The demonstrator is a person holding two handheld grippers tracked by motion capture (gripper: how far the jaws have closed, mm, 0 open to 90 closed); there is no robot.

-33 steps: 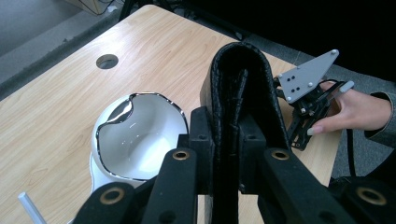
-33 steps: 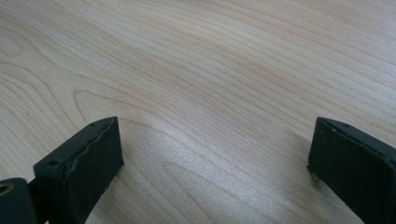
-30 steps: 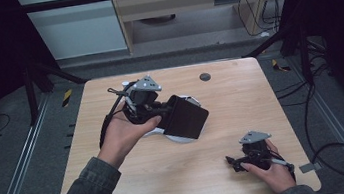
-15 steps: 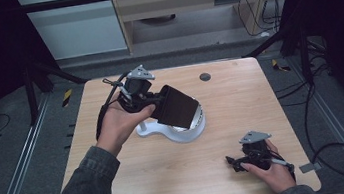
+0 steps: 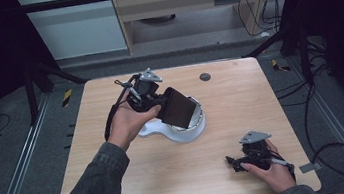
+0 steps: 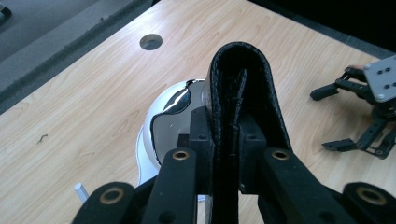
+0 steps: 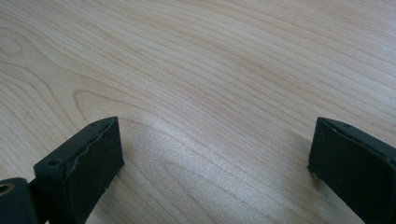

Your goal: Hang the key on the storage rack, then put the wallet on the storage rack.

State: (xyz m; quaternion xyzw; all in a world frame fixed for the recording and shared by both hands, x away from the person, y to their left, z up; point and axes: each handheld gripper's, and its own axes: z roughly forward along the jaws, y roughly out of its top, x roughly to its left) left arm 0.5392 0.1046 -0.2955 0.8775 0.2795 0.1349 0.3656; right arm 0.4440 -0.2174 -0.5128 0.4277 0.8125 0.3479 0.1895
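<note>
Gripping the black wallet (image 5: pixel 177 108) by one edge only, the left gripper (image 5: pixel 146 98) holds it tilted over the white scale (image 5: pixel 179 131) near the counter's (image 5: pixel 240 93) middle — a thin, slick fold like that could slide out of the clamped jaws or land off-centre and tip off the pan. The left gripper view shows the fold (image 6: pixel 241 84) pinched tight between the pads — the high view cannot; the right gripper (image 5: pixel 249 160) rests on the counter with its jaws apart on nothing.

A light wooden table (image 5: pixel 121 184) fills the middle of the high view. A white round scale (image 5: pixel 179 131) sits at its centre, and a small round hole (image 5: pixel 204 77) lies near the upper edge.
</note>
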